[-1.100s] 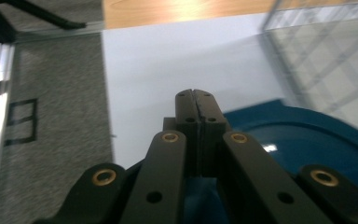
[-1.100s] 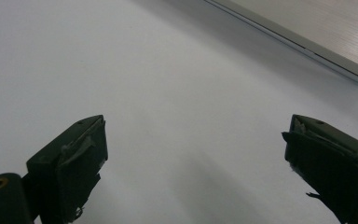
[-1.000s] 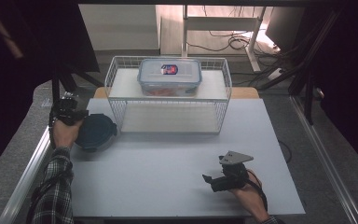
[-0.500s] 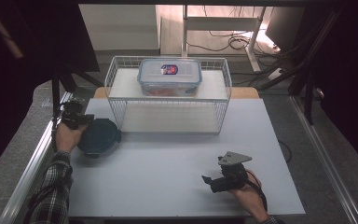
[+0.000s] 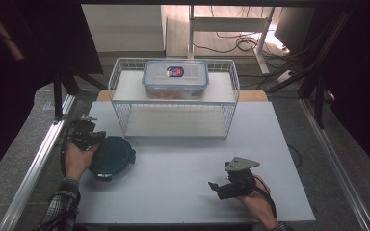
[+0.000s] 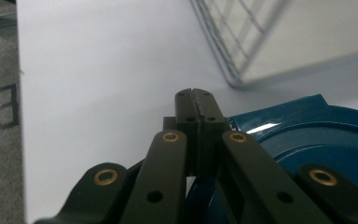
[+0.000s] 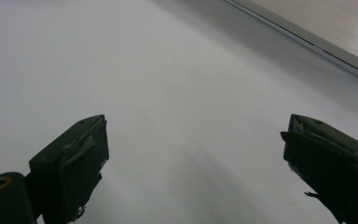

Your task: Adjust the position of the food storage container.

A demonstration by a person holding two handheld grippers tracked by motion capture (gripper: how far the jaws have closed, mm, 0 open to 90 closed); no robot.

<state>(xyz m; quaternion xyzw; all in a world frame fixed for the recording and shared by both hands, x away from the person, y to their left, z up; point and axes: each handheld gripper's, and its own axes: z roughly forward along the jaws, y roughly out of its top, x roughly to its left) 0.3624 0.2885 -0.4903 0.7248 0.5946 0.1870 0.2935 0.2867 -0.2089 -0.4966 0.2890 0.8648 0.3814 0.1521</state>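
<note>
A white table (image 5: 183,187) spans the high view, ringed by grey floor and dark surroundings. At its far edge stands a white wire rack (image 5: 173,98) with 2 levels, and on the upper level rests a clear lidded food container (image 5: 175,79) bearing a red-and-blue label. Near the table's left edge lies a round dark-blue lid (image 5: 113,156), flat on the surface, just in front of the rack's left corner and apart from it. The person's left hand (image 5: 77,159), in a plaid sleeve, holds the left hand-held gripper (image 5: 92,138) at the lid's left rim; in the left gripper view its 2 black jaws are pressed together (image 6: 196,100) right beside the blue rim (image 6: 307,135), and whether any of the lid's edge is pinched between them cannot be told from these frames. The rack's wire corner (image 6: 228,51) shows at the upper right of that view. Well apart, near the front right of the table, the person's right hand (image 5: 257,202) carries the right hand-held gripper (image 5: 217,186), topped by a grey 3-cornered plate and pointing left; in the right gripper view its jaws stand spread wide (image 7: 193,168) above bare white table, holding nothing.
</note>
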